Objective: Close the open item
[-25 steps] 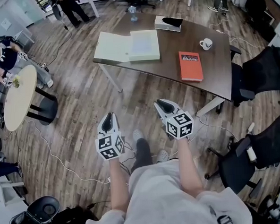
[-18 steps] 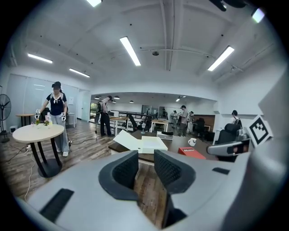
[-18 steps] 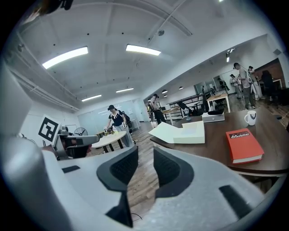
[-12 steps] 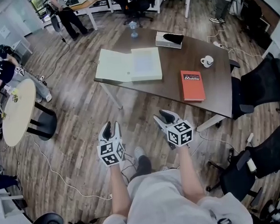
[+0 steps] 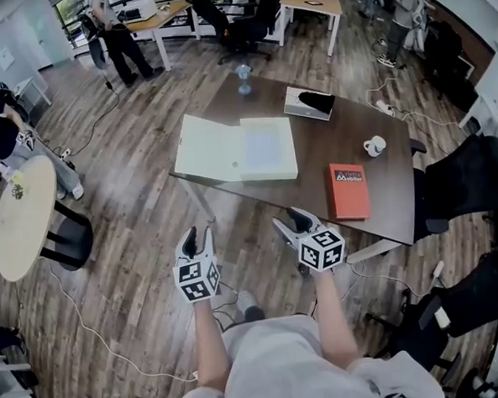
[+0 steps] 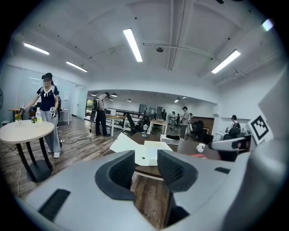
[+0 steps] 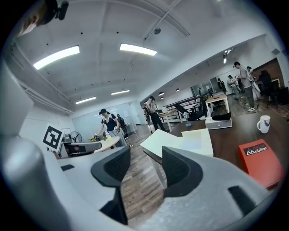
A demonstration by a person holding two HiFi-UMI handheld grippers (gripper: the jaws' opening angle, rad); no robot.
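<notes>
Two forearms were extended forward; left gripper and right gripper, jaws opening and empty, were held short of the tabletop bearing the open box. Ceiling lights were shown by gripper views only.

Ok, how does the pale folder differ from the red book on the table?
The pale folder lies open with its flap spread out, while the red book lies shut. The folder is larger and cream. The book is smaller and red. Both rest on the dark table.

I see a pale yellow box with a light blue inside on a dark brown table. The book is red, the mug is white, the floor has grey-brown wood stripes
</notes>
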